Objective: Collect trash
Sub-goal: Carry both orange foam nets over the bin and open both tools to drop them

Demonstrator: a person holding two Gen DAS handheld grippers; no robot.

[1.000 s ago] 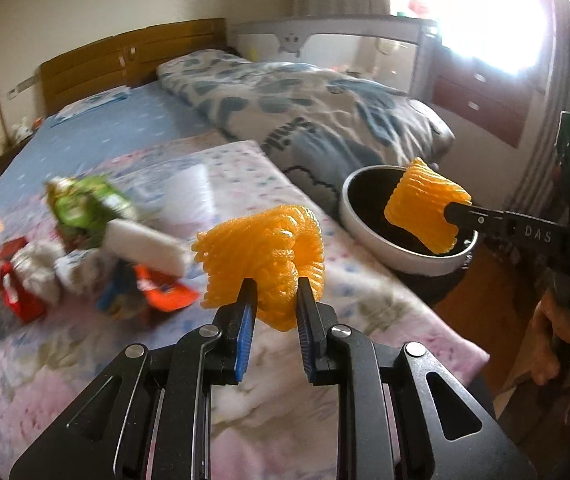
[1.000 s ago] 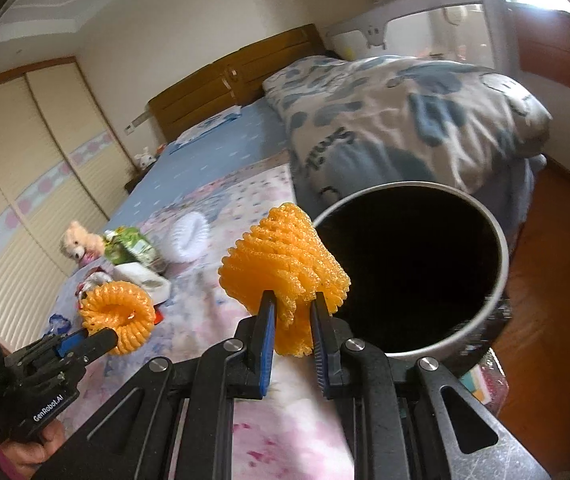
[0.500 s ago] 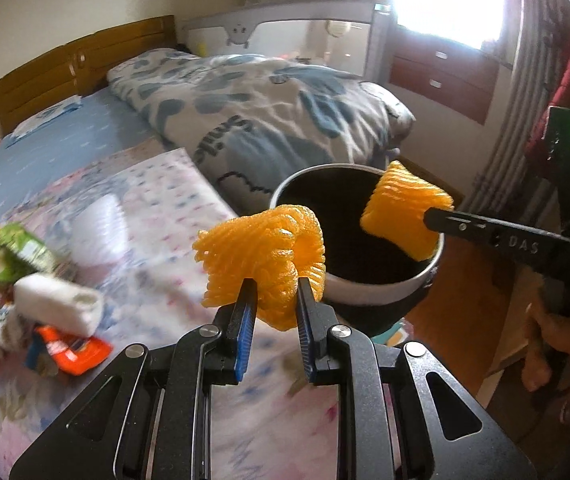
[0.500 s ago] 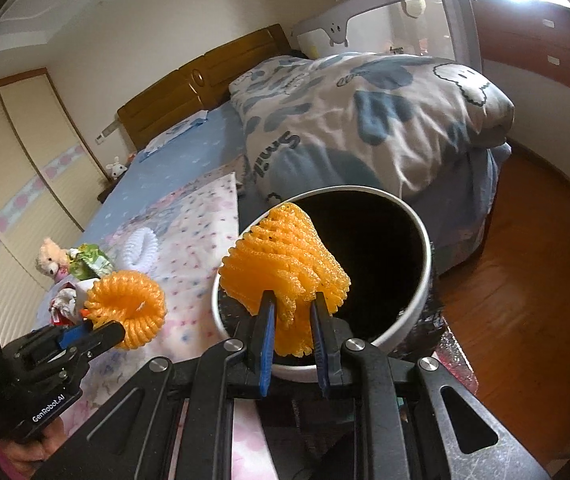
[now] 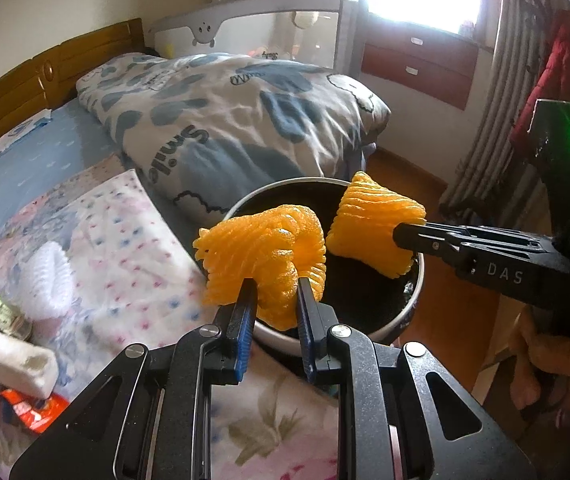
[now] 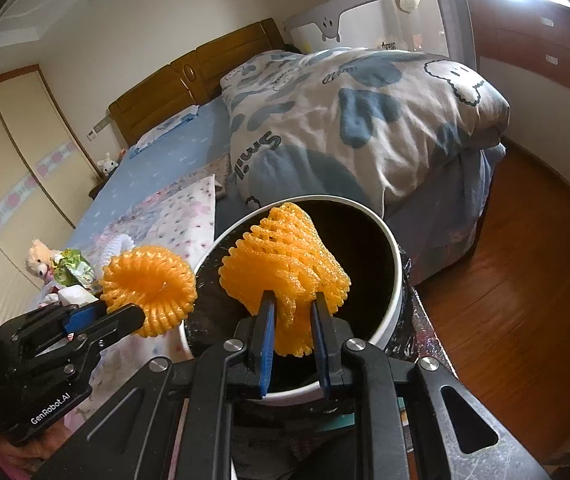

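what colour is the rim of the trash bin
White, around a black-lined inside; the trash bin rim shows best in the right wrist view.

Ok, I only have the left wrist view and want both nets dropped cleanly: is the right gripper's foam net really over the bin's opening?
Observer: Yes. The right wrist view shows the right gripper pinching its orange foam net between both blue pads, with the trash bin's black inside directly behind it.
Operator: And the left one?
Observer: There the left gripper holds the second foam net in line with the bin's left rim, not over its middle.
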